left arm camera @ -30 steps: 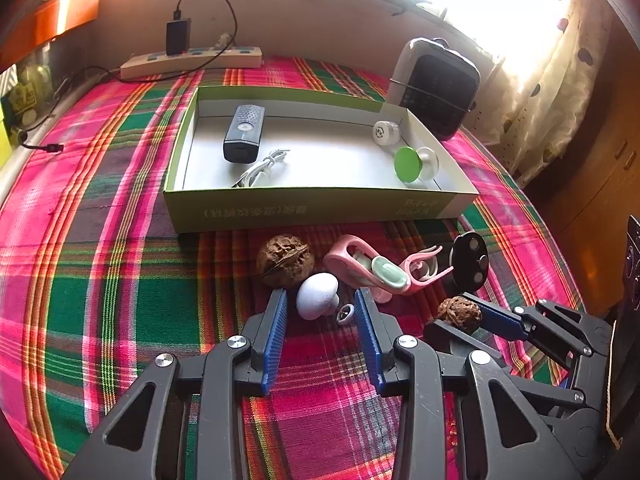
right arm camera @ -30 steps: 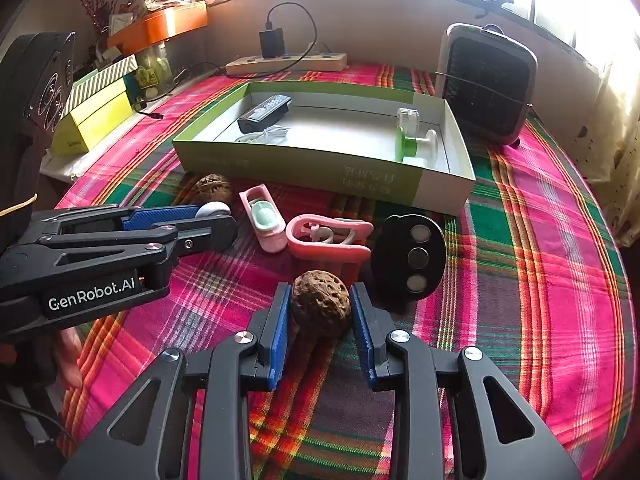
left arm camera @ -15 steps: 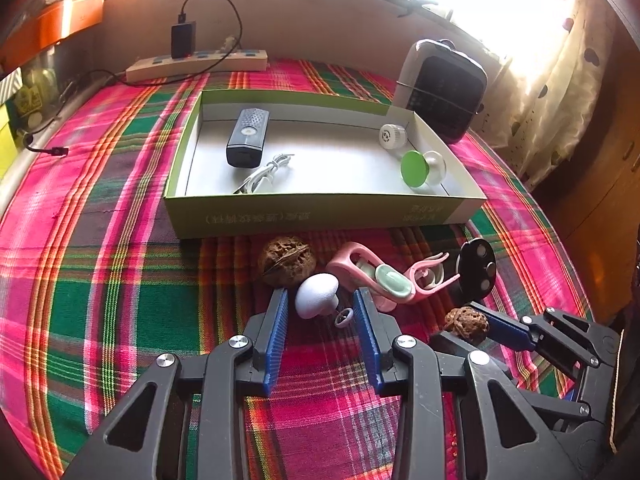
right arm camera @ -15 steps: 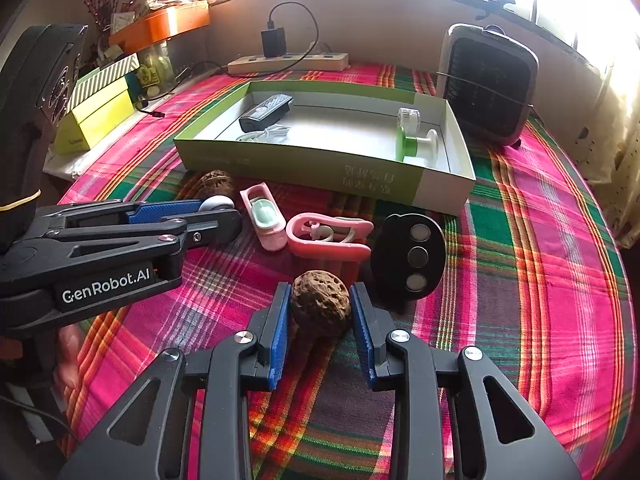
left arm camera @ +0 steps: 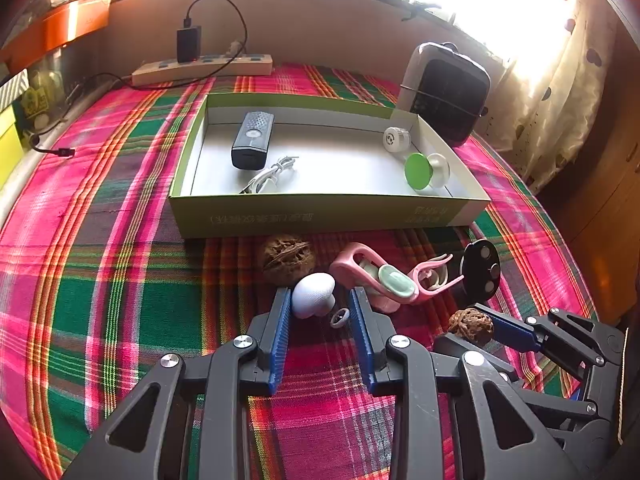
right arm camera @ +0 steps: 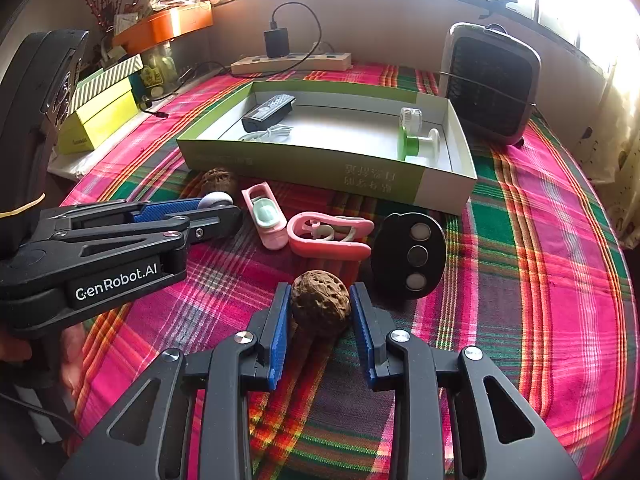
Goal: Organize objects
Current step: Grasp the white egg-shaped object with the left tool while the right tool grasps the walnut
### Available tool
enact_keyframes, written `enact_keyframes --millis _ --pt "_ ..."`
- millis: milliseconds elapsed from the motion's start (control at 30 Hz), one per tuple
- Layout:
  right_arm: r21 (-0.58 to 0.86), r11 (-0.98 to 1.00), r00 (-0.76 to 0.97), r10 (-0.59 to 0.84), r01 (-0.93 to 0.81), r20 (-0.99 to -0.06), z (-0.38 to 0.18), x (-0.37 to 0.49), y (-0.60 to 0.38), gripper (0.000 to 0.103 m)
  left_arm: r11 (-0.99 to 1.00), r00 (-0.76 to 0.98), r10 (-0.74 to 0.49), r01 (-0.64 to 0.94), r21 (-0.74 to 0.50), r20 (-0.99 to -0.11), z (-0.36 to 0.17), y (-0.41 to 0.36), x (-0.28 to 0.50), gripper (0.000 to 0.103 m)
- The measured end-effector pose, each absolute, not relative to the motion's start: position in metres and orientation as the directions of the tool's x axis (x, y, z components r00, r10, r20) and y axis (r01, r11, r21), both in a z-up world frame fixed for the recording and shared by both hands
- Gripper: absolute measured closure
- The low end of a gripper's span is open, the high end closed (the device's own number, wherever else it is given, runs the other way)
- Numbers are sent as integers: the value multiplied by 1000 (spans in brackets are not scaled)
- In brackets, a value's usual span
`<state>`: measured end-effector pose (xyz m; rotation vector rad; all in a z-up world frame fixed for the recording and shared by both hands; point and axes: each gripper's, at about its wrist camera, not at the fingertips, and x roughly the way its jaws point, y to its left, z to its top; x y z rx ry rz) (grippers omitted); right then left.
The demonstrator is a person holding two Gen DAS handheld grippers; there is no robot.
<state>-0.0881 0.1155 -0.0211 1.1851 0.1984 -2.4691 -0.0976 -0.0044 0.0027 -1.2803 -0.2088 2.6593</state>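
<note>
On the plaid-covered bench (left arm camera: 100,280), little has changed over the last second: both tools sit where they were, with only a slight shift of the left wrist view toward the box. The left tool (left arm camera: 320,312) stands moderately wide around the white mushroom-shaped knob (left arm camera: 313,294), which rests on the cloth touching the left blue pad, apart from the right one; a small ring (left arm camera: 339,317) lies beside it. The right tool (right arm camera: 320,308) is narrowed around the wrinkled walnut (right arm camera: 320,300), both pads at or nearly at its sides; whether it grips firmly I cannot tell.

The left wrist view alone shows a second walnut (left arm camera: 286,256) plainly, just before the green box (left arm camera: 320,216), and the ring. Inside the box lie a dark remote-like device (left arm camera: 252,140), a white cable (left arm camera: 268,172), a white cap (left arm camera: 396,139) and a green-topped stopper (left arm camera: 424,170).

The right wrist view alone shows yellow boxes (right arm camera: 100,116) at the bench's left edge, and the face of the black three-button disc (right arm camera: 408,256) beside the pink clip (right arm camera: 328,236) and the pink-and-mint case (right arm camera: 266,220).
</note>
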Motion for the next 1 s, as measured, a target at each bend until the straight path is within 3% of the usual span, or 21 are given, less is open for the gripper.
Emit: enact_keyframes --millis 533,600,1000 --pt "31 -913 -568 -279 407 -774 -21 -86 114 73 -980 -625 197 -100 -173 -755 5 -4 -89 77" --pt "31 -913 -568 -279 406 -774 -21 -86 114 73 -982 -634 188 -102 -159 -750 7 -4 -87 84" --pt "28 -918 -573 -270 395 -774 -20 -86 115 73 -980 -633 198 -111 -165 -749 5 -6 -85 84"
